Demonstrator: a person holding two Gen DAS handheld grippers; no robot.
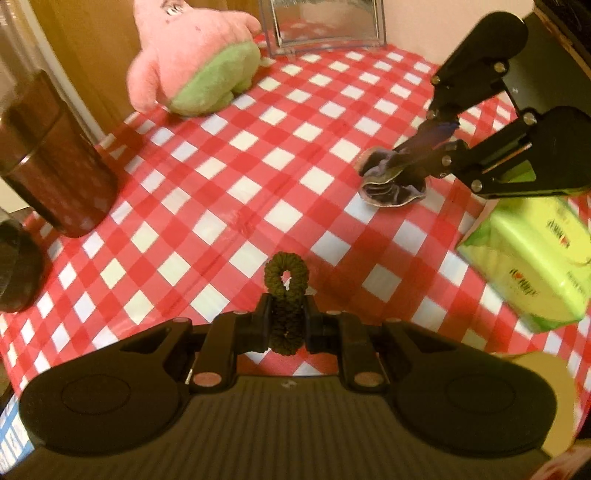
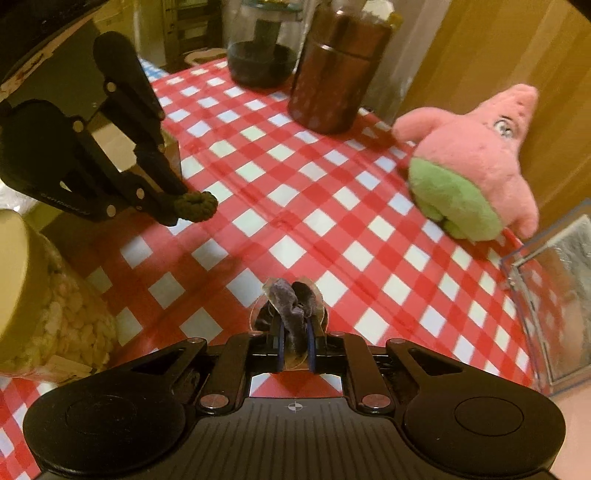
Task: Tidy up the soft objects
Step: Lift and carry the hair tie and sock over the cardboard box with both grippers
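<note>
My left gripper (image 1: 287, 314) is shut on a dark olive braided scrunchie (image 1: 286, 275) and holds it just above the checked tablecloth; it also shows in the right wrist view (image 2: 195, 206). My right gripper (image 2: 294, 325) is shut on a purple velvet scrunchie (image 2: 293, 306), which touches the cloth in the left wrist view (image 1: 391, 184). A pink and green star plush (image 1: 195, 62) lies at the far side of the table, also in the right wrist view (image 2: 476, 158). A clear plastic box (image 1: 325, 26) stands beside it, also seen in the right wrist view (image 2: 554, 295).
A brown metal canister (image 1: 55, 158) and a dark-lidded glass jar (image 2: 262, 48) stand at one side. A green tissue pack (image 1: 532, 258) lies near the right gripper. A jar of pale snacks (image 2: 48, 302) stands near the table edge. The red-white checked cloth (image 1: 240, 166) covers the table.
</note>
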